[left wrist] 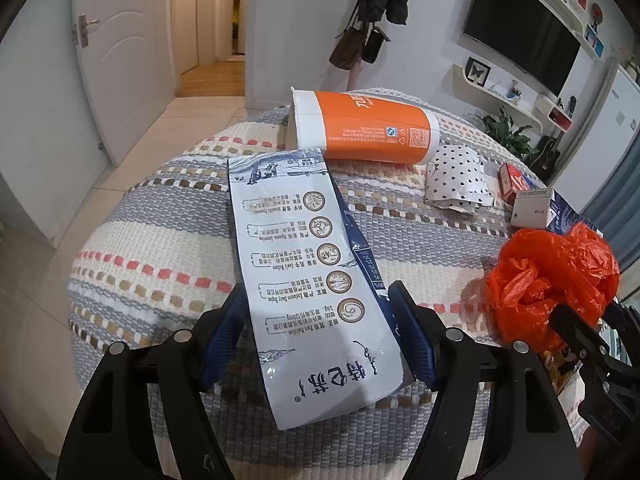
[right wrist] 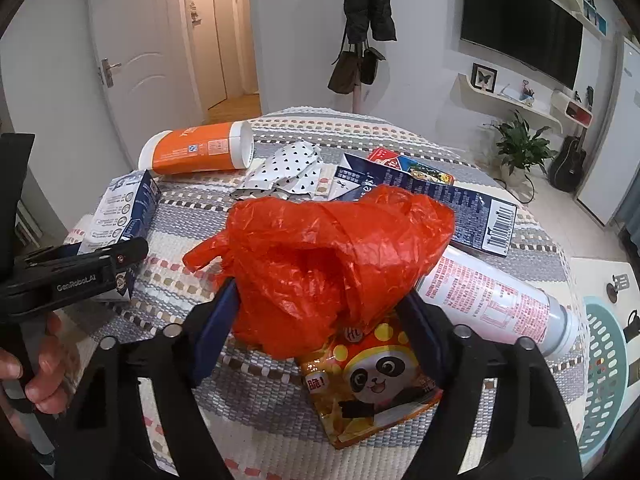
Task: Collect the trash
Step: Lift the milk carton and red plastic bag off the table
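Note:
A white and blue milk carton (left wrist: 308, 276) lies on the striped tablecloth, and my left gripper (left wrist: 320, 320) has a blue finger on each side of it, touching its edges. The carton also shows in the right wrist view (right wrist: 120, 216). A crumpled orange plastic bag (right wrist: 332, 264) sits between the fingers of my right gripper (right wrist: 320, 312), which press against its sides. The bag shows in the left wrist view (left wrist: 552, 280) too. A panda snack packet (right wrist: 372, 380) lies under the bag.
An orange and white cup (left wrist: 360, 128) lies on its side at the back. A black-dotted wrapper (left wrist: 456, 180), a small white box (left wrist: 532, 208), a flat blue box (right wrist: 432, 200) and a white bottle (right wrist: 500, 300) lie around. A teal basket (right wrist: 604, 376) stands beside the table (right wrist: 280, 400).

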